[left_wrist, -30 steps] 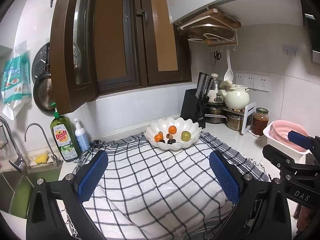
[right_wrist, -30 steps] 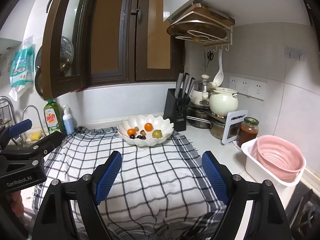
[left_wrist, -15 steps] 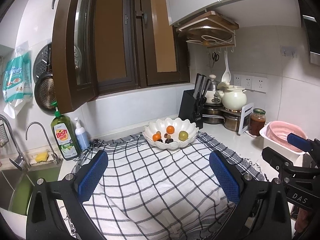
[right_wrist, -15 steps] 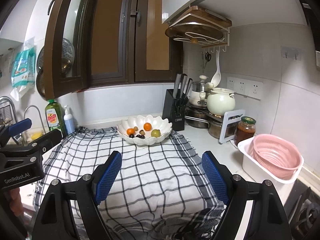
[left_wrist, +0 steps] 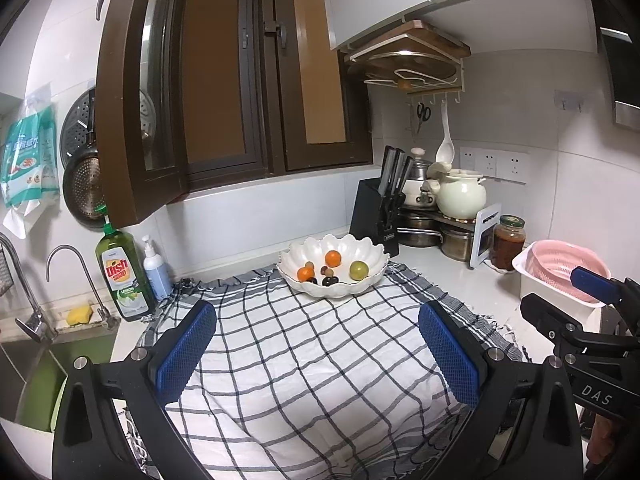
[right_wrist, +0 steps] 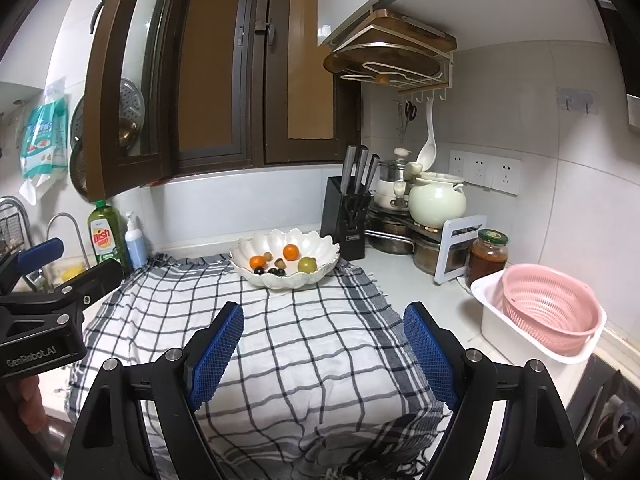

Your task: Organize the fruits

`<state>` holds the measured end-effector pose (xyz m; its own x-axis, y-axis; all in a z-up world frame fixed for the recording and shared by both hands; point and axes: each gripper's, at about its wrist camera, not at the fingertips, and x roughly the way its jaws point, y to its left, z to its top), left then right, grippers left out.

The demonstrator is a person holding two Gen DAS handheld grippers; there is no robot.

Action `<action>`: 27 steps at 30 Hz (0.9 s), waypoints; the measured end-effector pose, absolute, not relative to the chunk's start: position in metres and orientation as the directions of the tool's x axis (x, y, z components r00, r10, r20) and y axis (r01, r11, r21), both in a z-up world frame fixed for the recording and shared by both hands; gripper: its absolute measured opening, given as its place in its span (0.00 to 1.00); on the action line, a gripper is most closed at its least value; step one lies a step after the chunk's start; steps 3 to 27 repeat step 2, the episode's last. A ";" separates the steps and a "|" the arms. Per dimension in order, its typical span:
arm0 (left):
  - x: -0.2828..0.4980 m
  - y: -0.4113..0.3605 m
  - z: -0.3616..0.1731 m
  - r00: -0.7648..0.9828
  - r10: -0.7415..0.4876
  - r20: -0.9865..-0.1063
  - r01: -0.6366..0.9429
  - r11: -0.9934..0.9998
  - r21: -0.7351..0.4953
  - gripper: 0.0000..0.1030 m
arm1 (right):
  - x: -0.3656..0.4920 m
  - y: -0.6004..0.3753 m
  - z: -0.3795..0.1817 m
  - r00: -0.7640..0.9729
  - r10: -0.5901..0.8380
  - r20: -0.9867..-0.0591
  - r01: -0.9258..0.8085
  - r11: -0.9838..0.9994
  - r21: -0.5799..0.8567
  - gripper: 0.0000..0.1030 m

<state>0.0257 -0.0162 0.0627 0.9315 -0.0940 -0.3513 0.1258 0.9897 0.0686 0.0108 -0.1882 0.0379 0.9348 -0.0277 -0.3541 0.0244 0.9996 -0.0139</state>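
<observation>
We hold the left gripper point(left_wrist: 318, 354) and right gripper point(right_wrist: 323, 354) side by side, tilted slightly downward, jaws wide apart and empty. Beneath both lies a checked cloth point(right_wrist: 304, 344) on the white counter point(right_wrist: 404, 276). Ahead, well beyond the fingertips, a scalloped white bowl point(left_wrist: 334, 286) holds small round fruits point(left_wrist: 333, 259).

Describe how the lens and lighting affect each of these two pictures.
Left wrist view: fisheye bends the brown window frame; dark corners ring the picture. Right wrist view: same bowing, with glare on the cream ceramic pot; the white scalloped fruit bowl stays sharp.
</observation>
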 end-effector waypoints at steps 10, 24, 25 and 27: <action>0.025 -0.017 0.063 0.933 -0.093 -0.348 0.125 0.990 0.070 1.00 | 0.011 -0.189 0.038 0.935 -0.026 -0.353 0.024 1.000 -0.011 0.81; 0.025 -0.017 0.063 0.933 -0.093 -0.348 0.125 0.990 0.070 1.00 | 0.011 -0.189 0.038 0.935 -0.026 -0.353 0.024 1.000 -0.011 0.81; 0.025 -0.017 0.063 0.933 -0.093 -0.348 0.125 0.990 0.070 1.00 | 0.011 -0.189 0.038 0.935 -0.026 -0.353 0.024 1.000 -0.011 0.81; 0.025 -0.017 0.063 0.933 -0.093 -0.348 0.125 0.990 0.070 1.00 | 0.011 -0.189 0.038 0.935 -0.026 -0.353 0.024 1.000 -0.011 0.81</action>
